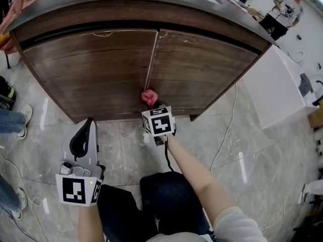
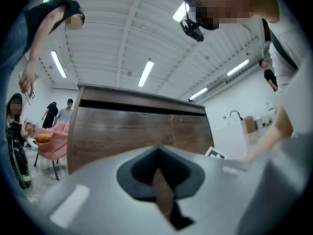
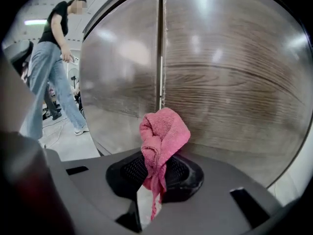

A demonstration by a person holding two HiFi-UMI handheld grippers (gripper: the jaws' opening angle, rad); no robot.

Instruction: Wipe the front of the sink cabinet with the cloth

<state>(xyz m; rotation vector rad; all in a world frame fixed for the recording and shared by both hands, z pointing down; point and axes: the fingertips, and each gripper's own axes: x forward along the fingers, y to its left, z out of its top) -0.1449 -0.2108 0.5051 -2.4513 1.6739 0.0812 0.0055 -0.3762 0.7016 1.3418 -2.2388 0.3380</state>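
With the right tool (image 3: 155, 173) clamped on the bunched pink cloth (image 3: 164, 131), low at the middle seam of the cabinet front (image 1: 101, 69), and the left tool (image 1: 83, 135) closed on nothing nearer the person, the wiping seems barely begun, most wood left.

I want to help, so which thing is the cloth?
Find the big brown wooden cabinet. Follow the seam between its two doors down near the floor, where the right gripper pinches the cloth. It is the only pink, scrunched-up lump by those brown doors.
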